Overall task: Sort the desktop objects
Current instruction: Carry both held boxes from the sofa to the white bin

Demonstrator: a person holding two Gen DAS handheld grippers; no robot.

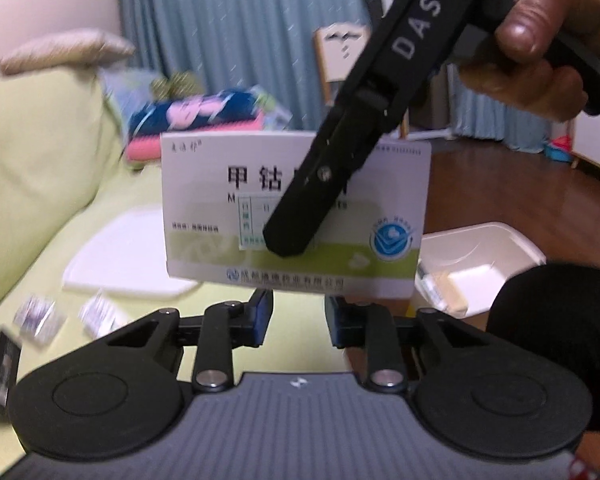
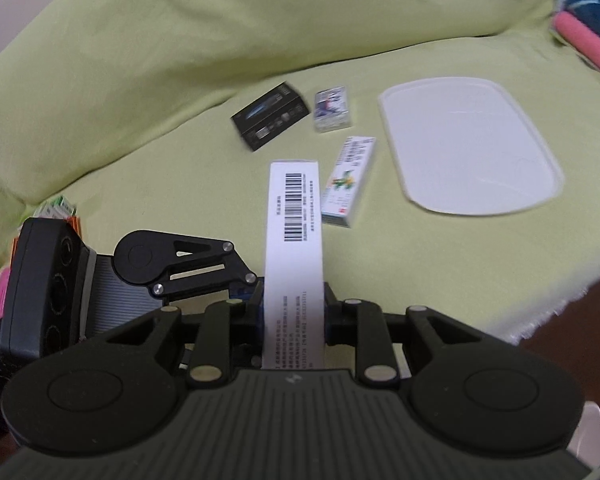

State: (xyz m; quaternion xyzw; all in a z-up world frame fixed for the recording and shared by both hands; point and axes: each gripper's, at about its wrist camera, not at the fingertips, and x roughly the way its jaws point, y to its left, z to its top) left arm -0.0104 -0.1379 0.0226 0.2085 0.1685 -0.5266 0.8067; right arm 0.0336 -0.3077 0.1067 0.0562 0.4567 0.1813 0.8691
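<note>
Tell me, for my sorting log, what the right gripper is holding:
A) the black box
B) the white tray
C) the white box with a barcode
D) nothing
C: the white box with a barcode is clamped in the right gripper; the black box and white tray lie on the cover.

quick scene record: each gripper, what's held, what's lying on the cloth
right gripper: shut on white box, gripped across its thin side, lifted above the cloth
left gripper: jaws narrowly apart at the white box's lower edge, nothing seen clamped
cloth: green; holds black box, two small boxes, white tray
bin: white, items inside
</note>
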